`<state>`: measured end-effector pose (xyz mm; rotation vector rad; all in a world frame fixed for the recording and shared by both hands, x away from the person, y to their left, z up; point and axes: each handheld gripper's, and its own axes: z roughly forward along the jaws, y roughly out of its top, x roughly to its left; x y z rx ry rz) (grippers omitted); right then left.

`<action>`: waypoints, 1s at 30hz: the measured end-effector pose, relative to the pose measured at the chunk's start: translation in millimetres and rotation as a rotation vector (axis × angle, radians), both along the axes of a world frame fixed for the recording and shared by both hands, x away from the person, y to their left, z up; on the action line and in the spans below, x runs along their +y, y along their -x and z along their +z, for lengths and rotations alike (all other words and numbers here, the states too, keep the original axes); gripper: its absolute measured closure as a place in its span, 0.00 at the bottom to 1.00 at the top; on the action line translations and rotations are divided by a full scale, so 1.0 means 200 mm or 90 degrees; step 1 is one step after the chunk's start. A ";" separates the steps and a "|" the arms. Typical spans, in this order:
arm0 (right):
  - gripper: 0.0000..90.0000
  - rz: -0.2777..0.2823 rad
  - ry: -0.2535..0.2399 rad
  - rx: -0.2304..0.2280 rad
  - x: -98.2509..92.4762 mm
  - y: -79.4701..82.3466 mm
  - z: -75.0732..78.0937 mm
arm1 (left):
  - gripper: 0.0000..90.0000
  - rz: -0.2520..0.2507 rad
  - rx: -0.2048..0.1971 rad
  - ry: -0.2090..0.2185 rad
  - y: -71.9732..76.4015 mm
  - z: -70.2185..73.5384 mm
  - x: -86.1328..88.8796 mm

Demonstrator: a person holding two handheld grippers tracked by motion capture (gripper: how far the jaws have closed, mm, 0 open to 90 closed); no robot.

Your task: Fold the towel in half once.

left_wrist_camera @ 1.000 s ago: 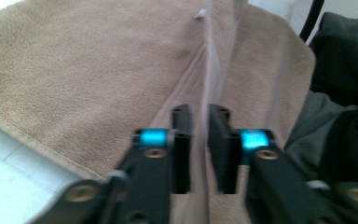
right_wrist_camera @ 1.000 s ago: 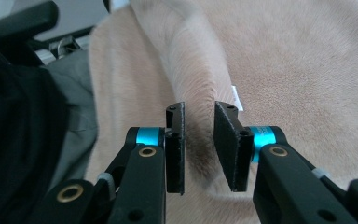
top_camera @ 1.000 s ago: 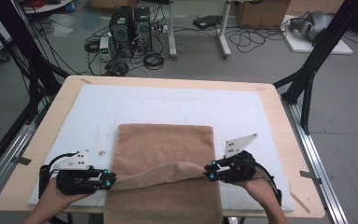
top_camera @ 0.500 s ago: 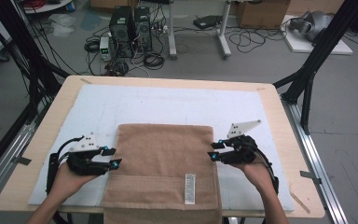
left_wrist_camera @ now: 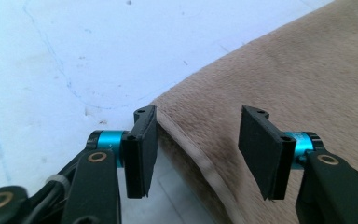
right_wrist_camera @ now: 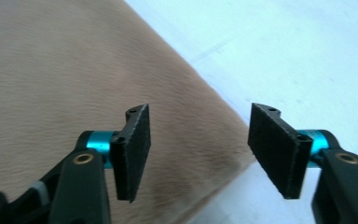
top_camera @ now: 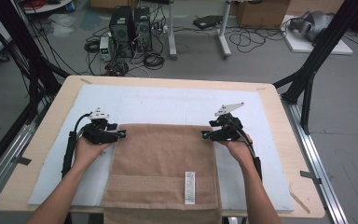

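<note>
One brown towel [top_camera: 163,168] lies flat on the white mat [top_camera: 168,105] that covers the wooden table [top_camera: 46,135]. Its far edge runs across the middle of the mat, and its near end hangs over the table's near edge, where the high view cuts it off. One white label [top_camera: 189,187] sits on the towel near that front edge; its print is too small to read.

Two grippers are in use, one per hand. The left gripper [top_camera: 120,135] is at the towel's far left corner and the right gripper [top_camera: 206,135] at its far right corner. Both point inward along the far edge.

In the left gripper view, the left gripper [left_wrist_camera: 193,144] has its jaws apart, having just been opening. The towel's hemmed corner lies below and between them, and neither pad presses on it. In the right gripper view, the right gripper [right_wrist_camera: 198,149] is likewise released, its jaws just opened, with the towel's corner lying loose beneath the gap.

The person's forearms are cut off at the bottom of the high view. On the floor beyond the table, cables and computer cases [top_camera: 130,25] are hard to make out individually.
</note>
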<state>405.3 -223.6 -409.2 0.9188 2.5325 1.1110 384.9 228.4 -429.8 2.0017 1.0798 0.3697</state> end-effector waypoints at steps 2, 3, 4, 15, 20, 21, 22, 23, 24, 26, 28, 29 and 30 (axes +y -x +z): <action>0.38 -0.018 0.007 0.010 -0.01 -0.03 -0.03 | 0.46 0.005 0.013 0.007 -0.03 -0.03 0.00; 0.38 -0.025 0.014 0.011 -0.01 -0.04 -0.05 | 0.45 0.010 0.027 0.024 -0.04 -0.05 0.00; 0.38 -0.028 0.022 0.017 -0.01 -0.05 -0.07 | 0.44 0.012 0.037 0.029 -0.05 -0.06 0.00; 0.89 0.033 0.032 0.046 0.04 -0.09 -0.09 | 0.92 0.019 0.031 0.030 -0.08 -0.05 -0.01; 0.90 0.011 0.022 0.006 0.04 -0.11 0.02 | 0.93 0.037 -0.026 0.015 -0.13 0.11 -0.03; 0.90 -0.001 0.020 -0.004 0.04 -0.12 0.07 | 0.93 0.039 -0.043 0.013 -0.15 0.16 -0.04; 0.90 -0.005 0.017 -0.015 0.04 -0.14 0.11 | 0.93 0.039 -0.050 0.007 -0.16 0.20 -0.04; 0.90 -0.010 0.016 -0.026 0.04 -0.14 0.14 | 0.93 0.040 -0.062 0.002 -0.18 0.25 -0.04; 0.90 -0.017 0.012 -0.031 0.04 -0.15 0.19 | 0.93 0.042 -0.075 0.001 -0.21 0.32 -0.03; 0.90 -0.025 -0.004 -0.055 0.03 -0.18 0.29 | 0.93 0.043 -0.102 0.002 -0.24 0.44 -0.03; 0.90 -0.031 -0.006 -0.083 0.03 -0.20 0.39 | 0.93 0.043 -0.124 0.003 -0.28 0.54 -0.04; 0.90 -0.032 -0.007 -0.088 0.03 -0.21 0.43 | 0.93 0.040 -0.136 0.000 -0.30 0.60 -0.05; 0.90 -0.038 -0.004 -0.099 0.03 -0.22 0.48 | 0.93 0.040 -0.143 -0.001 -0.31 0.63 -0.05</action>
